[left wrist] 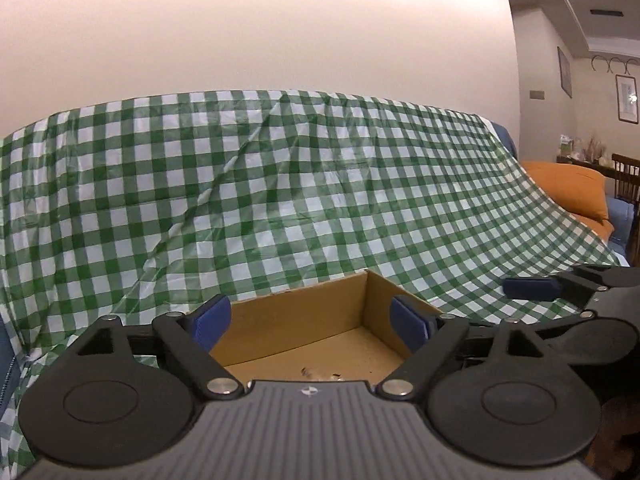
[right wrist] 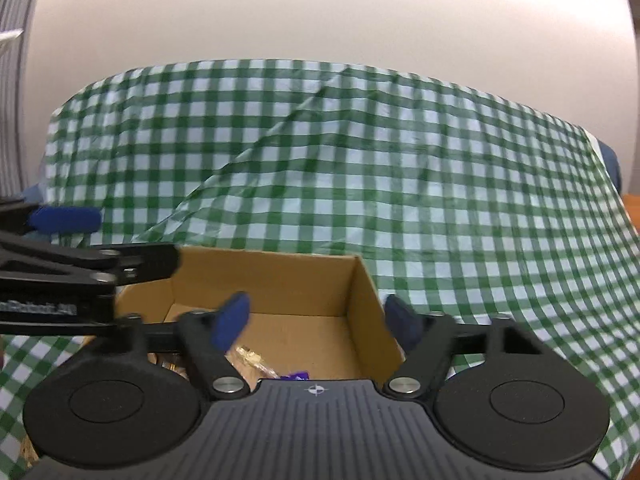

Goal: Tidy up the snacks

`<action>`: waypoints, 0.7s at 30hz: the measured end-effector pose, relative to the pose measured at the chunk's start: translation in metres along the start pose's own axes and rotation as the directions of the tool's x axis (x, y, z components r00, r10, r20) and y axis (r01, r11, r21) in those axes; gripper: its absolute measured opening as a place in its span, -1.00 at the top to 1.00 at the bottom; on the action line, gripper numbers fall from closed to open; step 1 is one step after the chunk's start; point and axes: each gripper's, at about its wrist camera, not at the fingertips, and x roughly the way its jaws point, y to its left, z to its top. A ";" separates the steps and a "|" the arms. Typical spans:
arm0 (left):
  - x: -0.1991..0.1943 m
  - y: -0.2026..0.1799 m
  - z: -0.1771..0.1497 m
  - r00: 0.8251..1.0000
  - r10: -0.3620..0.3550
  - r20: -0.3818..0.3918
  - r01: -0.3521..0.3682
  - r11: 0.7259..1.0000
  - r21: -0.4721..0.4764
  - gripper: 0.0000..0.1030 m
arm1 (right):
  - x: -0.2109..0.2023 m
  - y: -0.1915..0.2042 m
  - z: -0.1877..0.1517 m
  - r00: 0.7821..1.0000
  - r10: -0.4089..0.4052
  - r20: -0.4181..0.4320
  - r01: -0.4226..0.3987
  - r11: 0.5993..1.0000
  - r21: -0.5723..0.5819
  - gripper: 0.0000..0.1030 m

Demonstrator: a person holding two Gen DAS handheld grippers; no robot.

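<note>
An open cardboard box (left wrist: 296,320) sits on the green-checked cloth; it also shows in the right wrist view (right wrist: 280,284). My left gripper (left wrist: 312,320) is open and empty over the box's near part. My right gripper (right wrist: 316,320) is open and empty, its fingers either side of the box's right wall. A gold-wrapped snack (right wrist: 250,358) and a purple wrapper (right wrist: 294,377) lie on the box floor, partly hidden by the gripper body. Small wrapped bits (left wrist: 320,374) show in the left wrist view. The right gripper's finger (left wrist: 530,288) shows at right; the left gripper's finger (right wrist: 66,218) shows at left.
The green-and-white checked cloth (left wrist: 280,180) drapes over a raised back behind the box. An orange cushion (left wrist: 568,188) lies on a blue seat at far right. A wooden chair (left wrist: 626,178) and shelf stand beyond it. A plain wall rises behind.
</note>
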 end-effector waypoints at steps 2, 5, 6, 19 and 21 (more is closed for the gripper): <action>-0.002 0.002 -0.002 1.000 0.008 0.004 -0.008 1.000 0.005 -0.76 | 0.001 -0.003 -0.001 1.000 -0.010 -0.005 0.010 1.000 0.014 -0.77; -0.009 0.001 -0.006 0.998 0.054 0.017 -0.055 0.998 0.028 -0.77 | 0.002 -0.006 -0.002 1.000 -0.028 -0.009 0.029 0.999 0.045 -0.98; -0.012 0.001 -0.007 0.996 0.091 0.020 -0.092 0.995 0.032 -0.77 | 0.000 -0.007 -0.002 1.000 -0.029 -0.006 0.029 0.998 0.063 -0.98; -0.087 0.001 -0.027 0.990 0.115 -0.087 -0.123 0.988 -0.094 -0.99 | -0.044 -0.016 -0.008 1.000 -0.017 -0.018 0.019 0.988 0.150 -0.99; -0.100 -0.011 -0.032 0.986 0.133 -0.097 -0.141 0.987 -0.075 -0.99 | -0.058 -0.018 -0.013 1.000 -0.013 -0.022 0.016 0.991 0.136 -0.99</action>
